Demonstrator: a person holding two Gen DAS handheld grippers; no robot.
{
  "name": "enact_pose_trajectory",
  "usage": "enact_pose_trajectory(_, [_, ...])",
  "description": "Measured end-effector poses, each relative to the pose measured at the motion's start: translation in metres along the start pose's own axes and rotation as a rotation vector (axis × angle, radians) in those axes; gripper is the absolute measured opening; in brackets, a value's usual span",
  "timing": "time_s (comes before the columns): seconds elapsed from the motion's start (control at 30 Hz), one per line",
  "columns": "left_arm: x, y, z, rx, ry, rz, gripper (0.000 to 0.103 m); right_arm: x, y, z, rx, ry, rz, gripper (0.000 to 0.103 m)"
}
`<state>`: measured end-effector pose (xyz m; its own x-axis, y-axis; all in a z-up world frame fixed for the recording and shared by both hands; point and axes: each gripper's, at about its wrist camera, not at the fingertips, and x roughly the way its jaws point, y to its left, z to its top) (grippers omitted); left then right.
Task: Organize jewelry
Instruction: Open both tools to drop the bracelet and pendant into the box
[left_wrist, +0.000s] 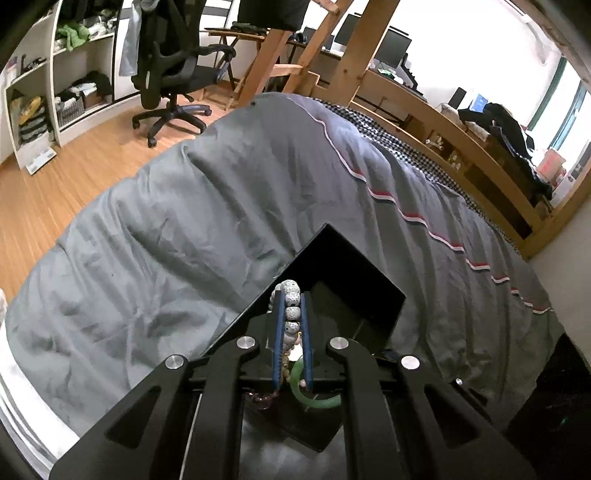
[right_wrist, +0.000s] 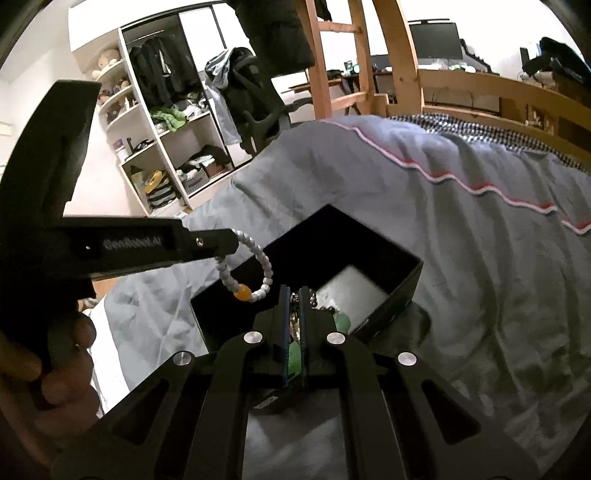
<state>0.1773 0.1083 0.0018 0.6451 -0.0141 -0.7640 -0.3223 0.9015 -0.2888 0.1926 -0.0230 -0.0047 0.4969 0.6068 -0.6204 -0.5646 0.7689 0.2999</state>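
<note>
An open black box (left_wrist: 347, 280) lies on the grey duvet. My left gripper (left_wrist: 293, 299) is shut on a white speckled bead bracelet (left_wrist: 291, 306) above the box's near-left wall. In the right wrist view this bracelet (right_wrist: 264, 271), with one amber bead, hangs from the left gripper (right_wrist: 231, 240) over the box (right_wrist: 402, 280). A green bangle (left_wrist: 314, 400) and a brownish bead string lie in the box under the left gripper. My right gripper (right_wrist: 293, 291) is shut over the box, with a small metallic chain between its tips; the grip itself is unclear.
The grey duvet (left_wrist: 221, 206) with a red-white stripe covers the bed. A wooden bed frame and ladder (left_wrist: 354, 66) stand behind. An office chair (left_wrist: 173, 74) and open shelves (left_wrist: 74, 85) are on the wooden floor at left. A dark object (left_wrist: 554, 406) sits at right.
</note>
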Motion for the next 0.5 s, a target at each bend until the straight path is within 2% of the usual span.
enact_pose_trajectory(0.03, [0.000,0.000,0.000,-0.001,0.000,0.000,0.008,0.002,0.000,-0.001,-0.002,0.010,0.014,0.006])
enact_pose_trajectory(0.07, [-0.001,0.001,0.000,-0.006,-0.002,0.003,0.012,0.005,0.001,-0.002,-0.007,0.028,0.027,0.006])
enact_pose_trajectory(0.1, [-0.002,0.002,0.000,-0.015,-0.002,0.005,0.019,0.007,0.003,-0.002,-0.014,0.044,0.025,0.011])
enact_pose_trajectory(0.13, [-0.003,0.003,0.001,-0.024,-0.006,0.007,0.048,0.009,0.004,-0.004,-0.020,0.055,0.020,0.030])
enact_pose_trajectory(0.17, [-0.006,0.005,0.001,-0.034,-0.026,0.017,0.070,0.009,0.004,-0.006,-0.020,0.052,0.021,0.042])
enact_pose_trajectory(0.2, [-0.008,0.005,0.001,-0.032,-0.038,0.027,0.069,0.008,0.004,-0.007,-0.016,0.046,0.019,0.065])
enact_pose_trajectory(0.23, [-0.010,0.003,0.002,-0.020,-0.047,0.050,0.069,0.007,0.003,-0.008,-0.011,0.037,0.014,0.078])
enact_pose_trajectory(0.4, [-0.016,0.004,0.004,-0.017,-0.064,0.049,0.072,-0.001,0.000,-0.004,-0.017,0.011,-0.044,0.095])
enact_pose_trajectory(0.47, [-0.018,0.005,0.004,-0.025,-0.075,0.053,0.092,-0.001,-0.002,-0.002,-0.023,0.021,-0.068,0.099])
enact_pose_trajectory(0.5, [-0.020,0.005,0.004,-0.027,-0.081,0.052,0.095,-0.001,-0.003,-0.001,-0.027,0.031,-0.083,0.099])
